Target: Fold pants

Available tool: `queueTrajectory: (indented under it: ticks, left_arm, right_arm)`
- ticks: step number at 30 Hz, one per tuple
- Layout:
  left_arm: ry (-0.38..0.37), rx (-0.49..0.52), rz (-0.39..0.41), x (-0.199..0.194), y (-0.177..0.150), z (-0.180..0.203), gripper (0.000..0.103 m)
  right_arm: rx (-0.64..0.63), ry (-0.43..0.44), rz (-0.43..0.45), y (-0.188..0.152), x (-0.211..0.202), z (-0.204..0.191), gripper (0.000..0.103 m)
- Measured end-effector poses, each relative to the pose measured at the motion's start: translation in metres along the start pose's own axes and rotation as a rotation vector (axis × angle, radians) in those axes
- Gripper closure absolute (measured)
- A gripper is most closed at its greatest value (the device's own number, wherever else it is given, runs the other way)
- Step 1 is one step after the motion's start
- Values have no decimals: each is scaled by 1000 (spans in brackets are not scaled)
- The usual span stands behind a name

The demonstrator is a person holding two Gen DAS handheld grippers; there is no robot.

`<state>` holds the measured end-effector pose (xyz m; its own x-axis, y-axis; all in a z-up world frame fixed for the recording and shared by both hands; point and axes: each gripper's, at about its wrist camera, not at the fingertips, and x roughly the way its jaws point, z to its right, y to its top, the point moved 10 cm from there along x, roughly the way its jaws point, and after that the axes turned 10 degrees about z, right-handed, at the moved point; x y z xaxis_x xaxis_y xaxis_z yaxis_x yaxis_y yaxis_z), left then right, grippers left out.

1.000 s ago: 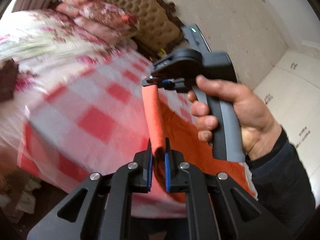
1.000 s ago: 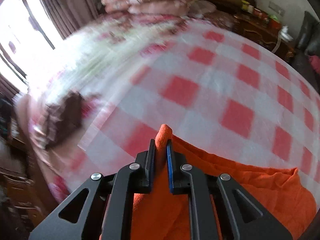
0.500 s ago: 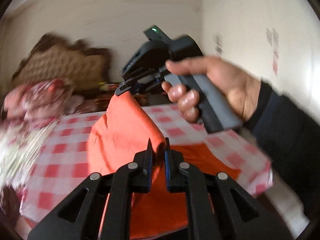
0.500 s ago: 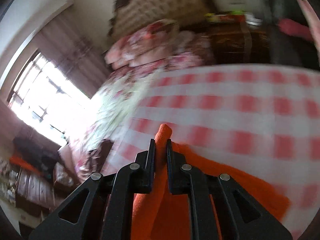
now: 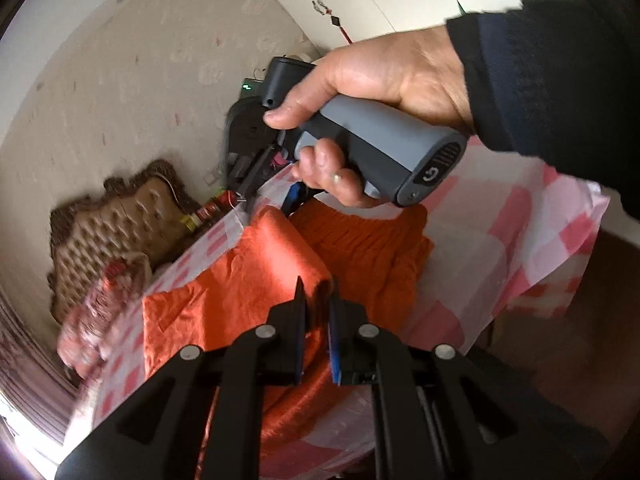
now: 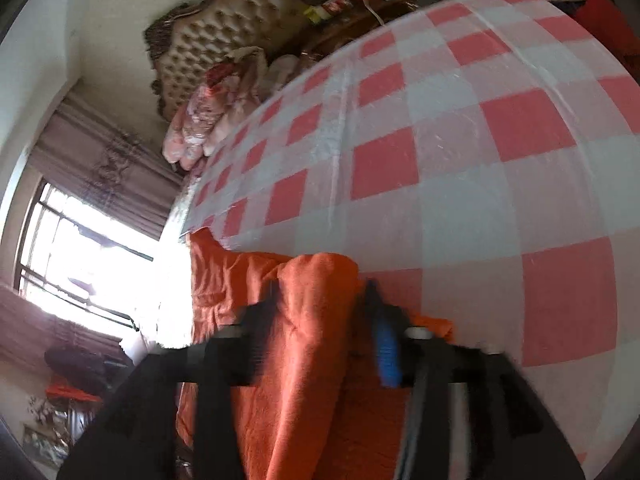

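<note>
Pants: orange pants [image 5: 360, 252] lie spread on the red-and-white checked cloth [image 5: 500, 240] that covers the bed; one band of the fabric is lifted off the surface and stretched between the two grippers.
Left gripper: the left gripper [image 5: 316, 304] has its jaws pressed almost together, pinching a raised ridge of the orange fabric.
Right gripper: in the left wrist view a hand [image 5: 380, 80] in a dark sleeve [image 5: 540, 80] grips its grey handle, and the far end of the lifted band reaches its tip. In its own view the right gripper [image 6: 320, 300] is blurred; its jaws stand visibly apart with a thick fold of the pants [image 6: 312, 340] between them, and whether they still press on it cannot be told.
Bed surface: the checked cloth [image 6: 460, 152] is bare beyond the pants.
Head of bed: a tufted headboard [image 6: 228, 44] with folded floral bedding [image 6: 212, 112] stacked before it.
Containers: small jars or cans [image 5: 204, 212] stand beside the headboard; contents cannot be made out.
</note>
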<state>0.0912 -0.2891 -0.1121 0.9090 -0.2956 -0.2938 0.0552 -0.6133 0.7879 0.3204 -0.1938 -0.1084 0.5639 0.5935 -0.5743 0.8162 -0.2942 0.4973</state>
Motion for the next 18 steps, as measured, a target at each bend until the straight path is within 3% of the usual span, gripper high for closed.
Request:
queueTrajectory:
  ticks: [2,3,4,10,18]
  left_arm:
    - [1,16,-7,3,-5,4,94]
    - [1,16,-9,4,-6,4,94]
    - [7,20,-8,5,-6,2,94]
    - [75,33,42,-5,22,-23,94]
    - [48,89,64,7,44,-4,94]
  right_arm:
    - [-50,-18,3,-2,1,-4,47]
    - [-73,-27,0,-5,1,-3,65]
    - [-108,-38,-10,-7,4,-6,94]
    - [-162,10,42,10,-30,-24,94]
    - [-110,-4,70,19,-48,0,94]
